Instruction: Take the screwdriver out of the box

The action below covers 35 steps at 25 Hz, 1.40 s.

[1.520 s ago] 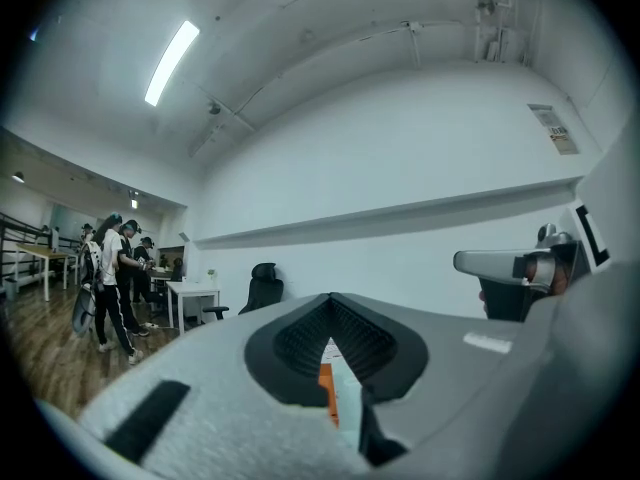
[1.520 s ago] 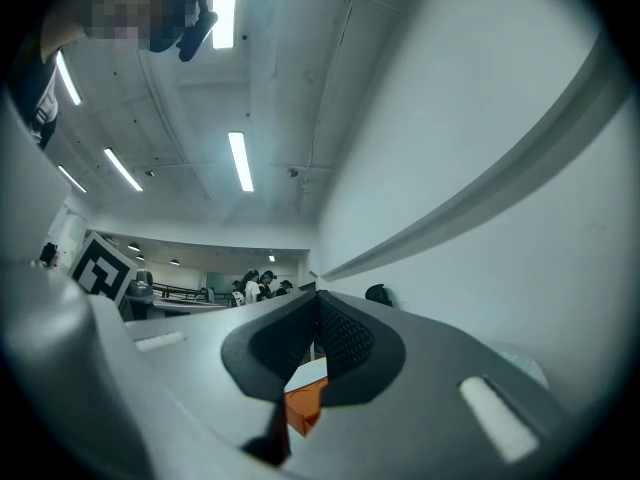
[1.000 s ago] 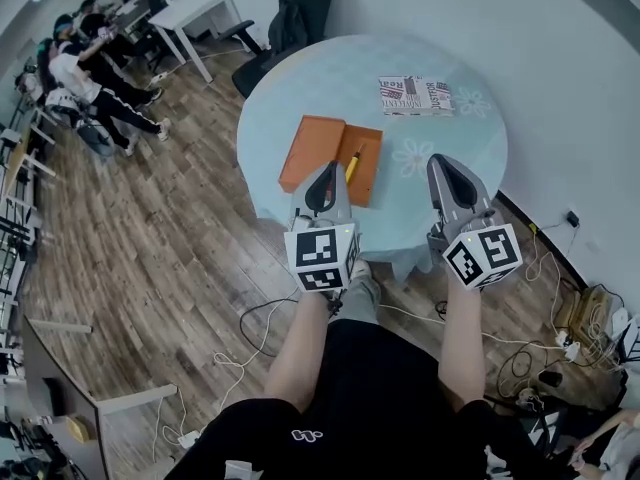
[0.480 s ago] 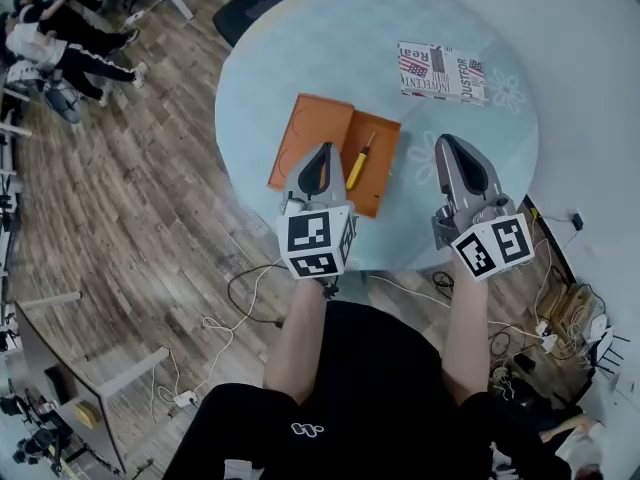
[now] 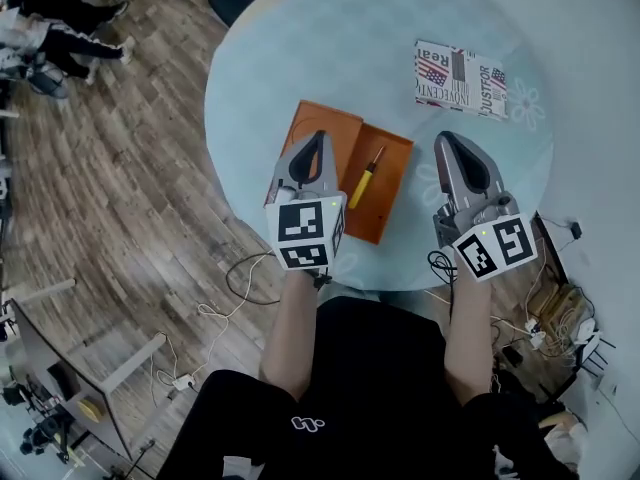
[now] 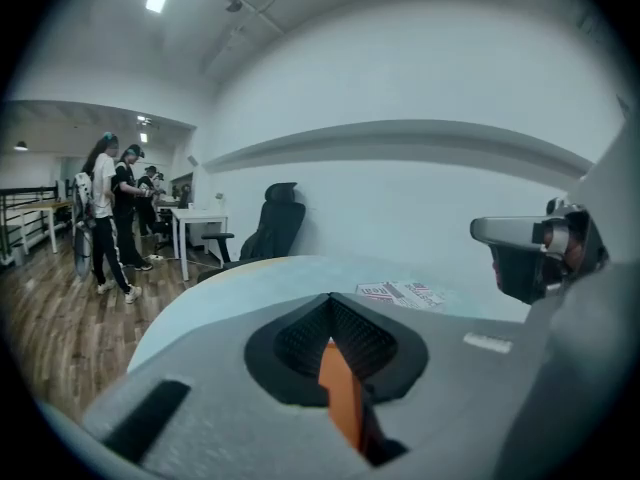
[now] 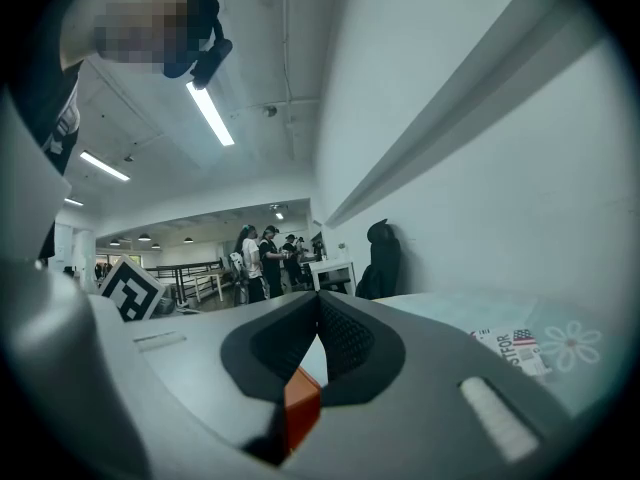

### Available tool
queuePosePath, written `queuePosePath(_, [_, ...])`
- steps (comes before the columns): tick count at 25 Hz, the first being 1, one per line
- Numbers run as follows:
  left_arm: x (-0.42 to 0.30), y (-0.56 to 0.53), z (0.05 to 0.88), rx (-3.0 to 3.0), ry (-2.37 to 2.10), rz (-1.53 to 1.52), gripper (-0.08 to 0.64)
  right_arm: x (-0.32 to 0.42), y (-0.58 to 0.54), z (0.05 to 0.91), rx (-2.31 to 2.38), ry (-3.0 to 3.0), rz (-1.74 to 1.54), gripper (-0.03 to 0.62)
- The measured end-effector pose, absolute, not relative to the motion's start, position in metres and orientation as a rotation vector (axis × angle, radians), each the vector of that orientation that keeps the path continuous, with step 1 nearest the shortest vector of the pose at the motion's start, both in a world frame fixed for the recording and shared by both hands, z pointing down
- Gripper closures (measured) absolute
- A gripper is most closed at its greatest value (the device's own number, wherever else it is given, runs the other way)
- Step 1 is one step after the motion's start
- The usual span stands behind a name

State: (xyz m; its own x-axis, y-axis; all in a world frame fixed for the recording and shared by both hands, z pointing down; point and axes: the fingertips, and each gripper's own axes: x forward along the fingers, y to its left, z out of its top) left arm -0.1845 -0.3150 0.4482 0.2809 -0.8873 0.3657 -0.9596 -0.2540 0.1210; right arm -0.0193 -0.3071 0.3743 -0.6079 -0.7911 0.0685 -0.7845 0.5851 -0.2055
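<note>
An open orange box [image 5: 388,194] lies on the round pale-blue table [image 5: 300,58]. In its right half rests a screwdriver [image 5: 364,180] with a yellow handle and dark shaft. My left gripper [image 5: 314,136] hovers over the box's left half and hides part of it, just left of the screwdriver; its jaws are shut with nothing in them. My right gripper [image 5: 446,138] is over bare table to the right of the box, jaws together and empty. The left gripper view shows the closed left gripper [image 6: 330,298]. The right gripper view shows the closed right gripper [image 7: 318,296].
A printed book [image 5: 460,78] lies at the table's far right. People [image 5: 40,18] stand on the wooden floor at the far left, and a black office chair [image 6: 275,223] stands beyond the table. Cables [image 5: 235,293] lie on the floor under the table's near edge.
Both grippers have moved forward over the table. The left one now covers the box's left half; the right has come level with the box. Both stayed closed.
</note>
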Motion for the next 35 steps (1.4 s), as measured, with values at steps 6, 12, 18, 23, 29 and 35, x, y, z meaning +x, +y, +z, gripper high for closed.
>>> queuePosePath(6, [-0.118,-0.311,0.48,2.31,-1.451,0.455,0.555,0.034,-0.32,0.399,-1.462,2.707,-0.419,0.58])
queuePosePath(12, [-0.087,-0.297,0.522,2.295,-1.28,0.807,0.554,0.064,-0.317,0.42,-1.465,2.653,-0.506,0.58])
queuePosePath(18, [-0.071,-0.277,0.571,2.221,-1.157,1.135,0.554,0.101,-0.314,0.431,-1.516,2.581,-0.548,0.58])
queuePosePath(23, [-0.068,-0.266,0.607,2.093,-1.114,1.298,0.532,0.115,-0.31,0.44,-1.535,2.568,-0.571,0.58])
queuePosePath(29, [-0.075,-0.264,0.632,1.976,-1.137,1.432,0.452,0.117,-0.313,0.442,-1.529,2.574,-0.58,0.58])
queuePosePath(35, [-0.081,-0.262,0.652,1.886,-1.152,1.475,0.41,0.108,-0.319,0.442,-1.495,2.595,-0.591,0.58])
